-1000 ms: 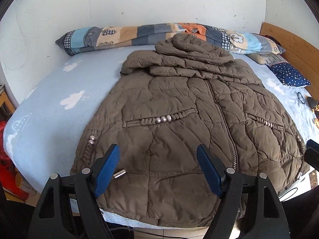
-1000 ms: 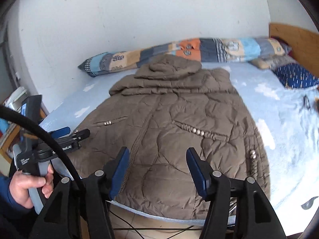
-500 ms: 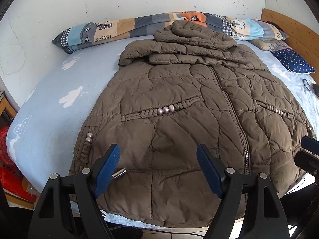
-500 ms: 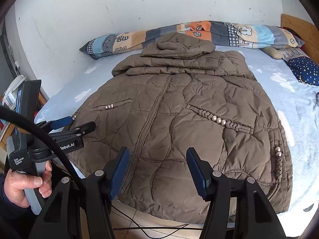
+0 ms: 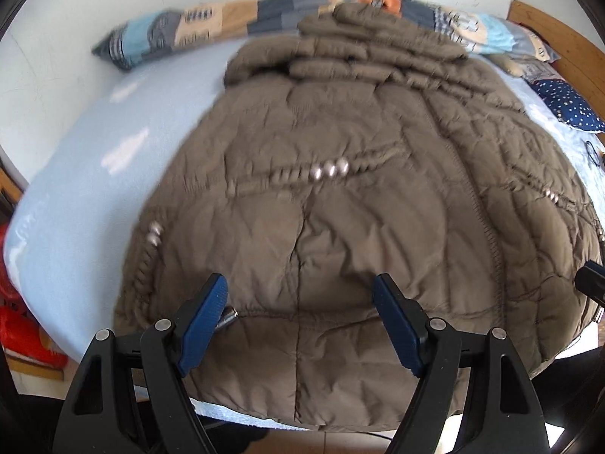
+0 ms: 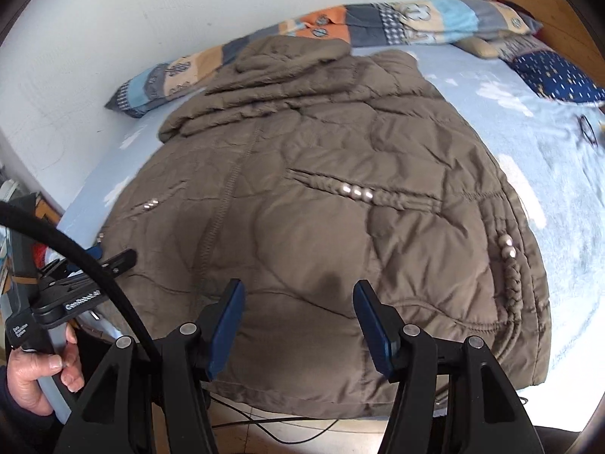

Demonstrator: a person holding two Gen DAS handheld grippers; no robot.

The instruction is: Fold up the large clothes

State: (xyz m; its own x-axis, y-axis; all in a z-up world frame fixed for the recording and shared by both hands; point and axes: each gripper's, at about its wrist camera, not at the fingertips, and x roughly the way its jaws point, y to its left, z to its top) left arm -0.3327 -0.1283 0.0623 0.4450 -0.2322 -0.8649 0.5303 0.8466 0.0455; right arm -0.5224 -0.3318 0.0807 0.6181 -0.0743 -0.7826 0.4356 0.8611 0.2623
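A brown quilted coat (image 5: 359,196) (image 6: 321,204) lies flat and zipped on the bed, hood at the far end, hem hanging over the near edge. My left gripper (image 5: 300,302) hovers open just above the left half of the hem, nothing between its blue pads. My right gripper (image 6: 298,302) is open above the right half of the hem, right of the zipper, also empty. In the right wrist view the left gripper (image 6: 109,265) shows at the left, held by a hand (image 6: 41,367). Silver beads trim the pockets.
The light blue sheet (image 5: 94,189) with white clouds covers the bed. A patchwork bolster (image 5: 211,34) lies along the far wall. A navy dotted pillow (image 6: 556,75) and a wooden headboard (image 5: 559,41) are at the right. Cables (image 6: 264,422) trail on the floor below the hem.
Both grippers have dropped and tilted down toward the coat's hem, so the coat looms larger. Jaws keep the same spread.
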